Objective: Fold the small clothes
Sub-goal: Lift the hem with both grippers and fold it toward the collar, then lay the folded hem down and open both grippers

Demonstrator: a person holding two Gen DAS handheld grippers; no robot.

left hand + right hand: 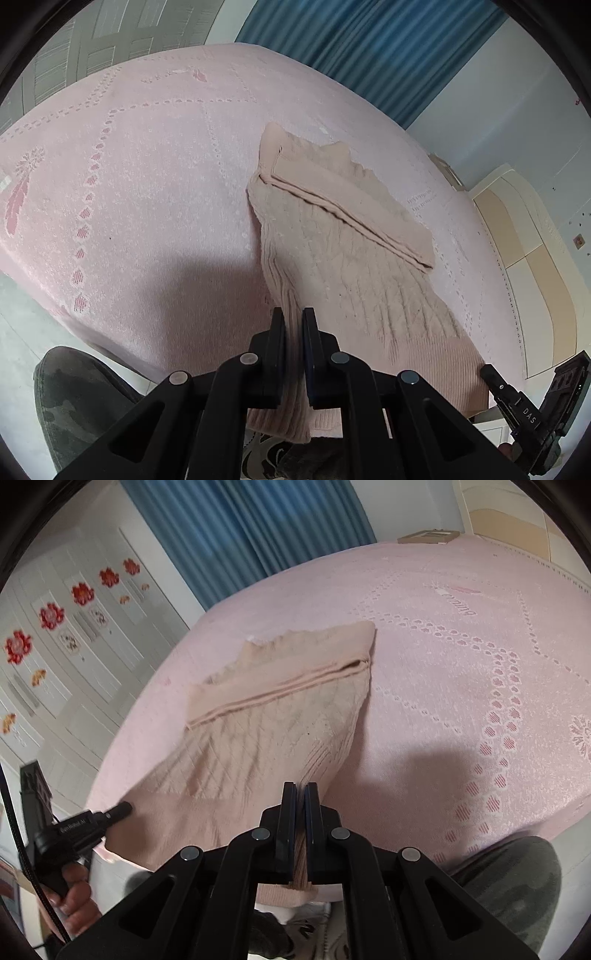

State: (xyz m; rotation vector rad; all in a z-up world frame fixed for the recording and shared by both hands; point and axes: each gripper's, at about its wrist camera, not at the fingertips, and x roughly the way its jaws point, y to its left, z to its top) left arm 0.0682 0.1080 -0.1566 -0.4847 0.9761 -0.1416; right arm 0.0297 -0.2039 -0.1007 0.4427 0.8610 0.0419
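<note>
Nearest the left wrist camera, the left gripper (293, 321) has its jaws drawn narrow and clamped on the ribbed hem corner of the beige knit sweater (332, 251); a strip of the knit runs up between the two black fingers and hangs below them toward the floor. In the right wrist view the right gripper (301, 795) is likewise pinched nearly closed on the other hem corner, with a thin band of ribbing showing between its pads. Each gripper also shows at the edge of the other's view, the left one with a hand (72, 901) wrapped around its handle.

Below the grippers, a person's leg in dark patterned trousers (74, 391) stands just beside the edge of the bed (129, 221).

The sweater's hem end is raised off the pink bedspread at the near edge, while its cable-knit body lies on the cover farther in. Across its far end a sleeve or upper part is folded over in a flat band.

Beyond the bed hang blue curtains (362, 48). A white wardrobe with red flower decorations (51, 616) stands to the left in the right wrist view, and a cream headboard (524, 236) rises at the bed's far side. No container shows in either view.
</note>
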